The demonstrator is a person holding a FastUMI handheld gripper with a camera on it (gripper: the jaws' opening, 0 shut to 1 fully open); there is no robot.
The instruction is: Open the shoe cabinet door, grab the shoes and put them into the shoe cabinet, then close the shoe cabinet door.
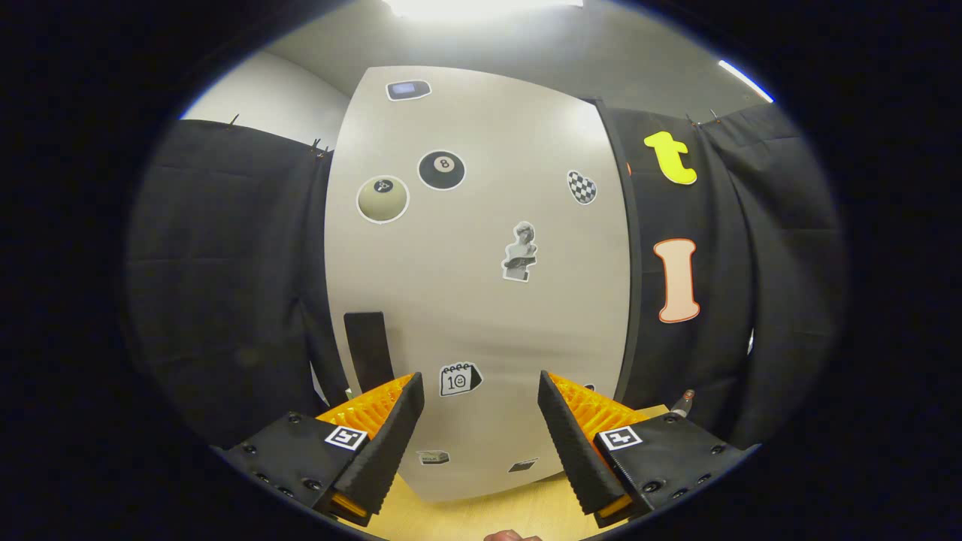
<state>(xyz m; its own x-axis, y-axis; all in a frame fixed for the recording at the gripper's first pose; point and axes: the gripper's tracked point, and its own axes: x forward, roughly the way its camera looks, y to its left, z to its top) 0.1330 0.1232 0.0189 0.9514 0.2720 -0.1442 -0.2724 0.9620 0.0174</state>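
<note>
Pale cabinet door [481, 285] shut; hand-held gripper [481, 394] spread, empty.

Smooth matt cabinet door [481, 300], ribbed tool fingers [579, 443] parted, pale wood floor [481, 515].

The shoe cabinet door [481, 300] was pale grey-white, dotted with stickers: a black eight-ball sticker [441, 170] near its top, a cream ball sticker [382, 199] left of that, a black-and-white chequered sticker [582, 187] to the right. Its handle [368, 352] was black. The bench [481, 515] below was light wood.
</note>
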